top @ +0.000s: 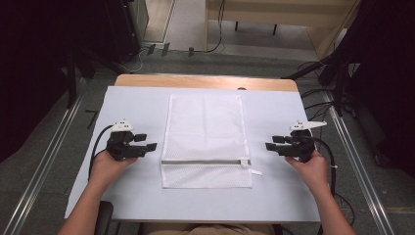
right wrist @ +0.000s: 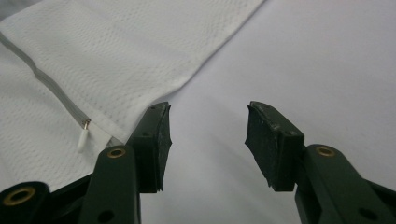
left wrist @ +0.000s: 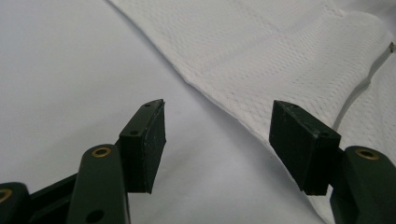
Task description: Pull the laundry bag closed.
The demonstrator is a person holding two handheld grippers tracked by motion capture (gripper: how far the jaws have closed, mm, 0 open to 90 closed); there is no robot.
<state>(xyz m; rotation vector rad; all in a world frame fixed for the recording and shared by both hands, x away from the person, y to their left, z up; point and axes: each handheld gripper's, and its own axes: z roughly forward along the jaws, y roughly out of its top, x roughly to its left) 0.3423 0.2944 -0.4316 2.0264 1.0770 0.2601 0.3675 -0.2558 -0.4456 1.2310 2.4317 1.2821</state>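
A white mesh bag (top: 206,139) is laid flat in the middle of the table (top: 132,196). Its short top edge is turned to the far edge of the table, and its bottom edge is turned to the near edge, where the person is placed. A grey zipper (top: 205,162) is seen running across the bag, close to its bottom edge. A small white pull tab (top: 256,172) is seen at the right end of the zipper, just past the bag's right side.

The left gripper (top: 147,141) is held in the left hand (top: 110,164), near the left edge of the table. It is pointed at the bag's left side and is kept just beside it, not touching. In the left gripper view (left wrist: 217,142) the two black jaws are seen wide apart, with nothing between them but the white table cover. The bag's edge (left wrist: 243,84) is seen just past the pads.

The right gripper (top: 273,143) is held in the right hand (top: 309,166), near the right edge of the table. It is pointed at the bag's right side, with a bit of bare table left between them. In the right gripper view (right wrist: 208,140) its jaws are also seen wide apart, and nothing is held. The pull tab (right wrist: 83,139) and the zipper (right wrist: 42,77) are seen to the left of the jaws in that view.

The bag is not touched by either gripper.
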